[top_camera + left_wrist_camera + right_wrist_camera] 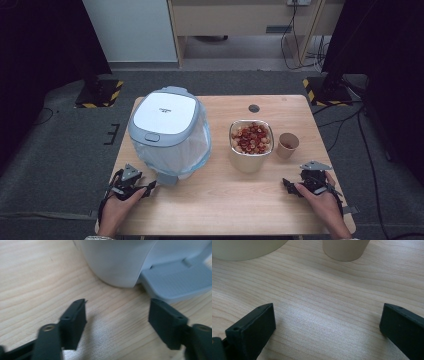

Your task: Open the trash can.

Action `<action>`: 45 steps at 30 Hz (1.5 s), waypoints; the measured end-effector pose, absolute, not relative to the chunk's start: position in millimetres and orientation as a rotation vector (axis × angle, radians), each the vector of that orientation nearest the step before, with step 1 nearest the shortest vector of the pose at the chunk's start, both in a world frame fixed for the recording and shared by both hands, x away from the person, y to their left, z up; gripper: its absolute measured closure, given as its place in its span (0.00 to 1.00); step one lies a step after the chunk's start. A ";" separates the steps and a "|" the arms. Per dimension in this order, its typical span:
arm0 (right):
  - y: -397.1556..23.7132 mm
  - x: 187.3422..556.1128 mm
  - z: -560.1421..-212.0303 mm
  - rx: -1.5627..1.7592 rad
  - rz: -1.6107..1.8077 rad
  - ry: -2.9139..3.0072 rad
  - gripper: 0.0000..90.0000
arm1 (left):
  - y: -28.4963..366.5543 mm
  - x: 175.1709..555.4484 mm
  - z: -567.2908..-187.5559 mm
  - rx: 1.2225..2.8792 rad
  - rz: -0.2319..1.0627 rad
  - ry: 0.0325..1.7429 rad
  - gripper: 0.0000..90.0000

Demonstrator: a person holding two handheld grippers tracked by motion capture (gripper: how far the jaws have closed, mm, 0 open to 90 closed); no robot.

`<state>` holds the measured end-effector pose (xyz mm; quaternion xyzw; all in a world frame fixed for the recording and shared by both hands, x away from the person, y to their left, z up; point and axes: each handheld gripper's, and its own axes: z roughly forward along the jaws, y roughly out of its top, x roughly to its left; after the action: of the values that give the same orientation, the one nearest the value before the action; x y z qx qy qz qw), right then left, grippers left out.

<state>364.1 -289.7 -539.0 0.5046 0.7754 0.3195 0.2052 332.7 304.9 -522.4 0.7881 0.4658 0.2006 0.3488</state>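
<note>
A white pedal bin (167,130) with a grey lid and a clear liner stands on the left half of the wooden table (225,200). In the high view my left gripper (149,187) rests on the table just left of the bin's grey pedal (168,178). In the left gripper view it (117,315) is open with nothing between the jaws, and the bin's base (117,262) and pedal (180,280) lie right ahead. A bowl (251,141) of red and tan pieces sits mid-table, with a small paper cup (287,145) to its right. My right gripper (287,184) (328,320) lies open and empty before the bowl's base (244,250) and the cup (345,250).
A dark round hole (254,108) marks the table's far side. Black stands with yellow-striped feet (100,92) and cables (345,120) lie on the floor around the table. Bare wood stretches between my two hands.
</note>
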 end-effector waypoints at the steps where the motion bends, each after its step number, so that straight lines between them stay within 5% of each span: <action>1: -290.1 364.1 -539.0 1.403 0.890 2.163 0.01 | 304.9 331.1 -520.0 2.034 0.525 1.200 0.38; 10: -290.5 363.8 -538.9 1.408 0.889 2.159 0.01 | 298.7 320.6 -502.9 1.985 0.567 1.141 0.63; 29: -290.5 363.6 -539.1 1.409 0.891 2.158 0.01 | 265.7 321.2 -496.7 2.014 0.536 1.011 0.90; 45: -290.5 363.6 -539.1 1.409 0.890 2.157 0.01 | 254.5 328.0 -506.7 2.082 0.484 0.997 0.96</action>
<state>363.6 -290.5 -539.1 0.5057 0.7743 0.3196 0.2063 328.0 254.5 -506.7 0.8159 0.3907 0.1897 0.3818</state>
